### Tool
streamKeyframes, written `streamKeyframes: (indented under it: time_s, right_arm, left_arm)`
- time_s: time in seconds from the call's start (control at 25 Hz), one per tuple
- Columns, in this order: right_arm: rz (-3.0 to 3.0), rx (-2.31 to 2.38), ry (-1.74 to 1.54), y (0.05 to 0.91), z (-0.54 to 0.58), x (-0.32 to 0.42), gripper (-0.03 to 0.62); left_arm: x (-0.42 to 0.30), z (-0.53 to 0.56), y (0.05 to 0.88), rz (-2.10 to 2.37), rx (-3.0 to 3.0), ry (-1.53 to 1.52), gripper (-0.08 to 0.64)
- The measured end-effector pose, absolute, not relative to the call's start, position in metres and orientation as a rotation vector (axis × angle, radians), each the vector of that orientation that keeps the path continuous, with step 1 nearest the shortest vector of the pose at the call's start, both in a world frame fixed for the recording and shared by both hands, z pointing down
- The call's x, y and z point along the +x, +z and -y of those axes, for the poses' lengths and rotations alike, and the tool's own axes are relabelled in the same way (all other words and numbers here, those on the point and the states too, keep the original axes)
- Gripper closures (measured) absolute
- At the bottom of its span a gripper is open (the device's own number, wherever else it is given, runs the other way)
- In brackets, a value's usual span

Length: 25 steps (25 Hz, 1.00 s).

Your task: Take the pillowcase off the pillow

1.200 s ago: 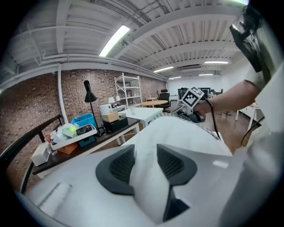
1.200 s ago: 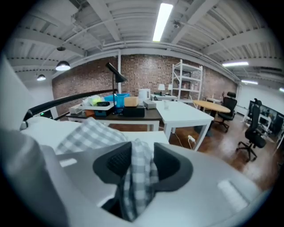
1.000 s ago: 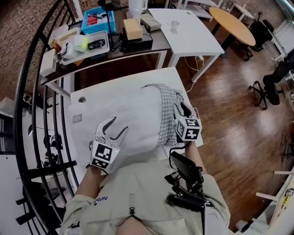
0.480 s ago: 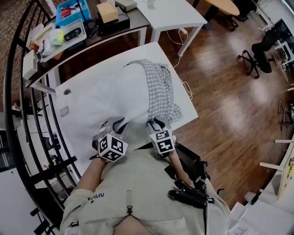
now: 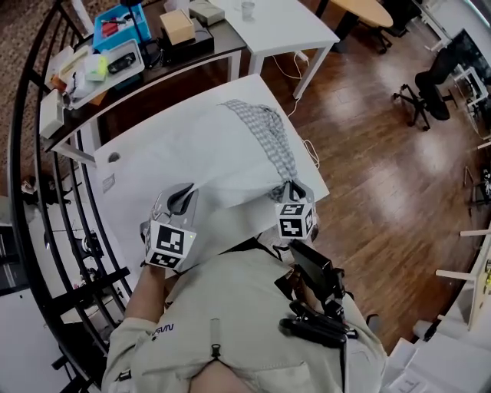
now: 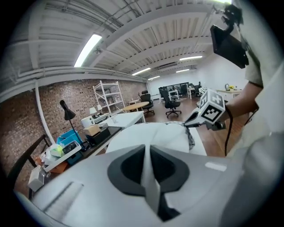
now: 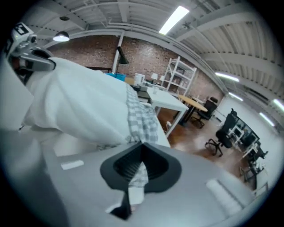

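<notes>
A white pillow (image 5: 207,157) lies on the white table (image 5: 138,180), and a grey-checked pillowcase (image 5: 270,132) is bunched along its right side. My left gripper (image 5: 184,198) is shut on the pillow's near left edge, and a strip of white cloth (image 6: 147,170) runs between its jaws. My right gripper (image 5: 289,188) is shut on the pillowcase's near corner, with checked cloth (image 7: 139,174) pinched between the pads. The near edge of the pillow (image 7: 80,104) hangs lifted between the two grippers. In the left gripper view the right gripper (image 6: 208,111) shows beyond the pillow (image 6: 153,135).
A black railing (image 5: 46,192) curves along the left. Behind the white table stands a dark desk (image 5: 153,61) with a blue bin (image 5: 119,19), trays and boxes, then another white table (image 5: 288,23). Wooden floor (image 5: 368,169) and office chairs (image 5: 430,84) lie to the right.
Both grippers stood open and are now shut on cloth. The right one went right to the pillowcase's near corner, the left one slightly left. The pillow's near edge is raised.
</notes>
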State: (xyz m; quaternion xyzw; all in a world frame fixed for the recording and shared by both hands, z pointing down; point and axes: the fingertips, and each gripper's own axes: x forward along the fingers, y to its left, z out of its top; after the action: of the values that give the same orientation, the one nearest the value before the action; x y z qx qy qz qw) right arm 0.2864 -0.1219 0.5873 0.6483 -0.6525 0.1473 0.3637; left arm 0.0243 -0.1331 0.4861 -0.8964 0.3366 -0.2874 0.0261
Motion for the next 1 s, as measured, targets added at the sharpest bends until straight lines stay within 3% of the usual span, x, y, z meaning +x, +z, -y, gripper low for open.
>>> streamKeyframes:
  time_s: [0.2,0.36,0.56,0.76,1.0]
  right_arm:
    - [1.493,1.744,0.474,0.626,0.142,0.367,0.588]
    - [1.471,1.651,0.607,0.672,0.142,0.369,0.585]
    - [1.651,1.757,0.645,0.634,0.145,0.347,0.480]
    - [1.969,1.776,0.442,0.549,0.197,0.305,0.462]
    - [2.154,1.517,0.299,0.518,0.278,0.246,0.416]
  left_arm:
    - [0.016,0.129,0.487,-1.012,-2.778,-0.904,0.548]
    - [0.038,0.095,0.548,-0.863,-2.928,-1.054,0.536]
    - [0.051,0.069,0.537,-0.757,-3.021,-1.016,0.383]
    - [0.033,0.128,0.484,-1.007,-2.927,-0.792,0.374]
    - [0.012,0.210,0.525,-1.163,-2.767,-1.040,0.240]
